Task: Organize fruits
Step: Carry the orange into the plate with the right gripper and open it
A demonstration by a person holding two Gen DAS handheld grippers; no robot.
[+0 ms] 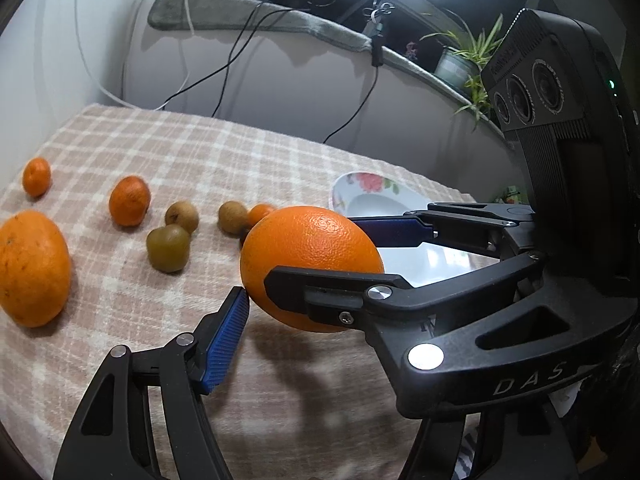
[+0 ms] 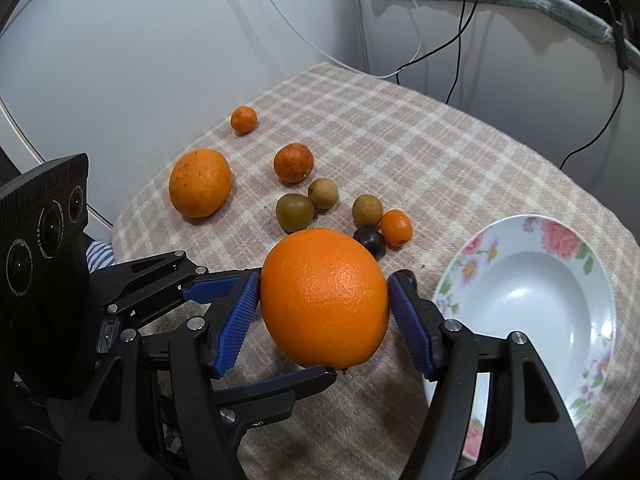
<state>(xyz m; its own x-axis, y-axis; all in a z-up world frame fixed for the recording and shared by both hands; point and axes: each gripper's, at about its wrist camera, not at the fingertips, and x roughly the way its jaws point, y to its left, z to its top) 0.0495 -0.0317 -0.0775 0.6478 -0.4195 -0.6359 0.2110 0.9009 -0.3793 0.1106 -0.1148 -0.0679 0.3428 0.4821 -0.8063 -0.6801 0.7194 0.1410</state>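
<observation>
Now, left view: left gripper (image 1: 320, 296) spread, one pad (image 1: 228, 332) tip touching orange (image 1: 304, 240); right gripper (image 1: 314, 248) pinching it.
Right view: orange off tabletop (image 2: 420, 152), just beside plate (image 2: 600, 280).

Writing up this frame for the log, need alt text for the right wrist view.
A large orange sits between the right claw's blue pads, with the left claw's fingers reaching in around it from the left. An empty flowered bowl stands to the right on the plaid tablecloth; smaller fruits lie scattered behind.
</observation>
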